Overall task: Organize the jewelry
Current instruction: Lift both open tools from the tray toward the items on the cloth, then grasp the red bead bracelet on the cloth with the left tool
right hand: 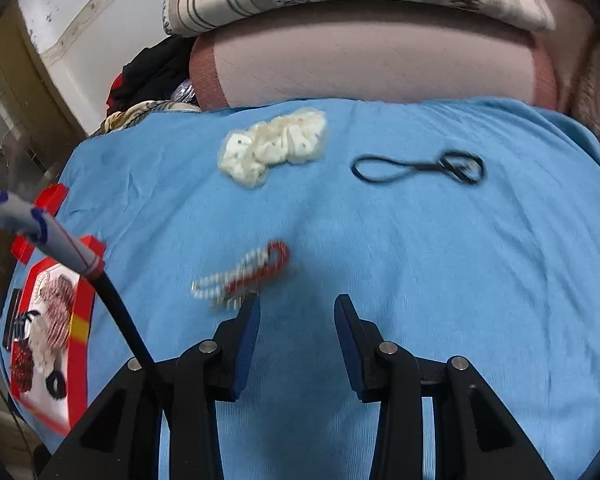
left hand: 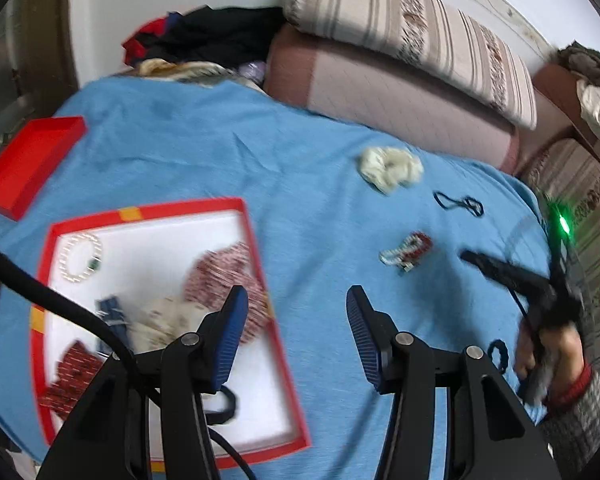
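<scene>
A red box [left hand: 256, 248] with a white lining lies on the blue cloth [left hand: 220, 152]. It holds a pearl bracelet [left hand: 80, 258], red-and-white scrunchies [left hand: 224, 276] and other hair pieces. My left gripper [left hand: 296, 296] hovers open at the box's right edge, nothing between its fingers. Loose on the cloth are a cream scrunchie [right hand: 272, 150], a black elastic cord [right hand: 418, 168] and a red-and-white bead bracelet [right hand: 248, 272]. My right gripper [right hand: 297, 304] is open and empty, just right of and nearer than the bead bracelet. In the left wrist view a person's hand [left hand: 552, 356] carries it, blurred.
The red box lid [left hand: 28, 160] lies at the cloth's far left. A small dark hair tie [left hand: 500, 354] sits near the hand. Folded striped quilts [left hand: 412, 32] and a heap of dark clothes [left hand: 204, 40] border the far side. A black cable [right hand: 120, 312] crosses low left.
</scene>
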